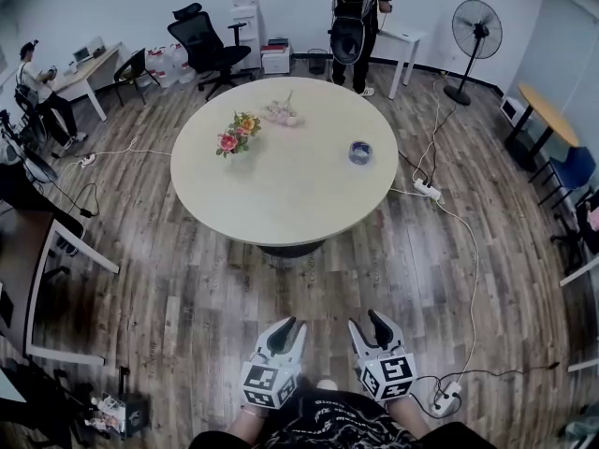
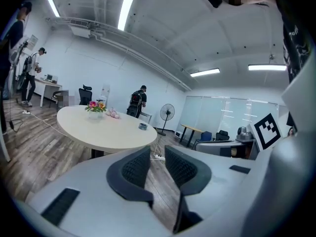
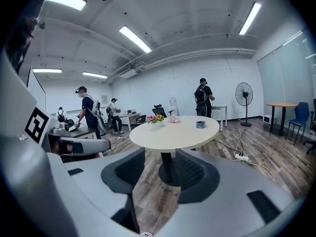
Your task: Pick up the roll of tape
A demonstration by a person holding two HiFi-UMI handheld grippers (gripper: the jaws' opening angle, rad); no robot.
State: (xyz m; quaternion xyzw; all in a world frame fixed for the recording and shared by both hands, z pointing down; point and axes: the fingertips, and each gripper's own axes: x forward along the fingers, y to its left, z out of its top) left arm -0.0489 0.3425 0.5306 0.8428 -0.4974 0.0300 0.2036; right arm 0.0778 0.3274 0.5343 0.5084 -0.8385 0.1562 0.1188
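Note:
The roll of tape (image 1: 360, 152) is a small dark grey ring lying flat on the right part of the round beige table (image 1: 281, 190). It also shows far off as the tape (image 2: 143, 126) in the left gripper view and as the tape (image 3: 200, 124) in the right gripper view. Both grippers hang low near my body, well short of the table. My left gripper (image 1: 289, 327) (image 2: 157, 154) has its jaws a narrow gap apart with nothing between them. My right gripper (image 1: 367, 324) (image 3: 160, 164) stands wider open and empty.
On the table's far left stand a vase of flowers (image 1: 238, 136) and a pink object (image 1: 281, 112). A power strip (image 1: 427, 191) and cables lie on the wood floor right of the table. Behind it are a person (image 1: 357, 17), an office chair (image 1: 202, 41) and a fan (image 1: 475, 28).

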